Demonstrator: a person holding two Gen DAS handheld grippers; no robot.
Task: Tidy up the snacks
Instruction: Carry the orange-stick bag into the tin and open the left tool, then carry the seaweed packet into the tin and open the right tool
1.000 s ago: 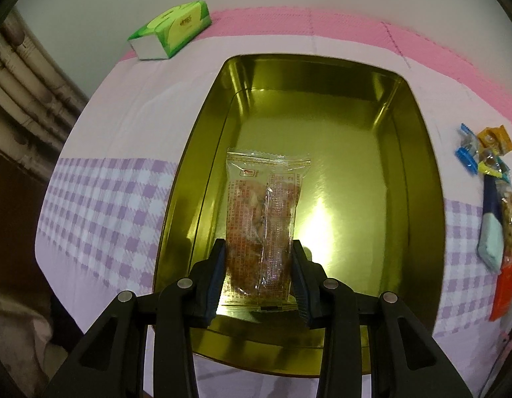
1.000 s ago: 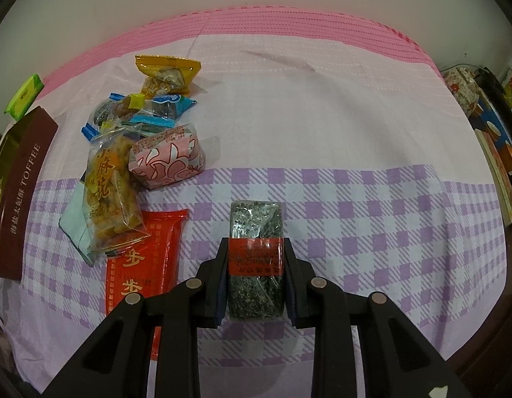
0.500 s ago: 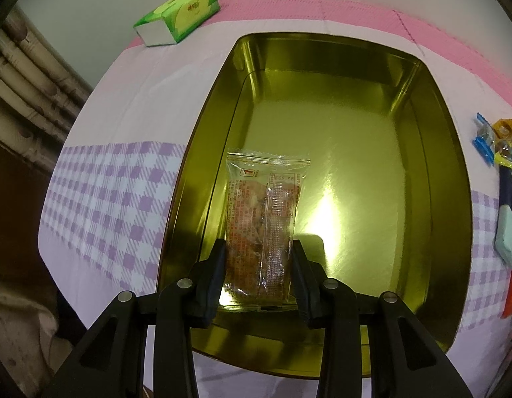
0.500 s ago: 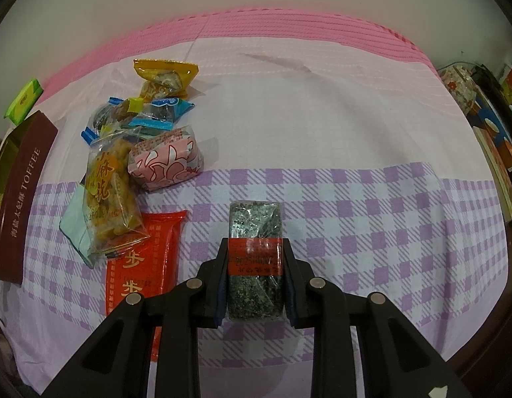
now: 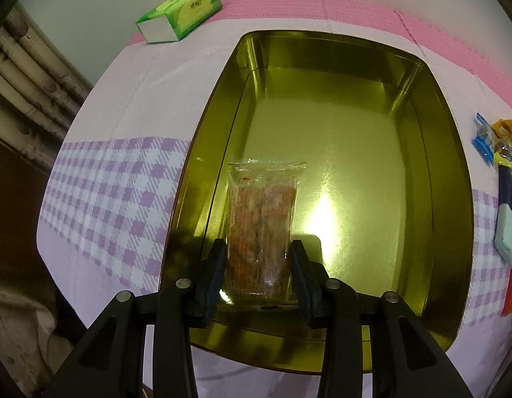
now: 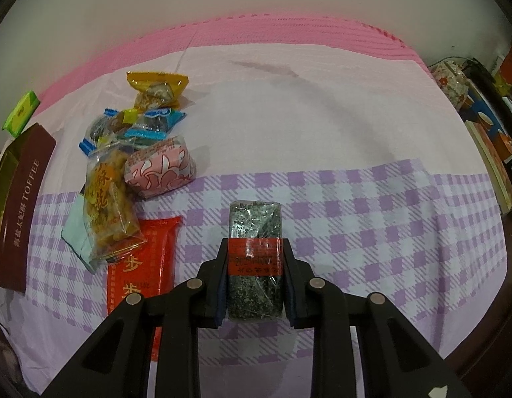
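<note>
Checked tablecloth [image 6: 355, 199], gold tin [image 5: 431, 172], snacks.

Both wrist views look steeply down, close; both show the tin [image 5: 448, 199] and the snack pile [image 6: 123, 172]

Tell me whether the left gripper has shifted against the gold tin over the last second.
Yes. The left gripper, its jaws just opening around the clear snack packet, has sunk toward the gold tin, which now fills more of the view.

The gold tin [image 5: 431, 172] lies mostly bare beyond and right of the clear snack packet [image 5: 260, 229]. On the table [image 6: 322, 106], the snack pile [image 6: 123, 172] crowds the left; the right stays free.
</note>
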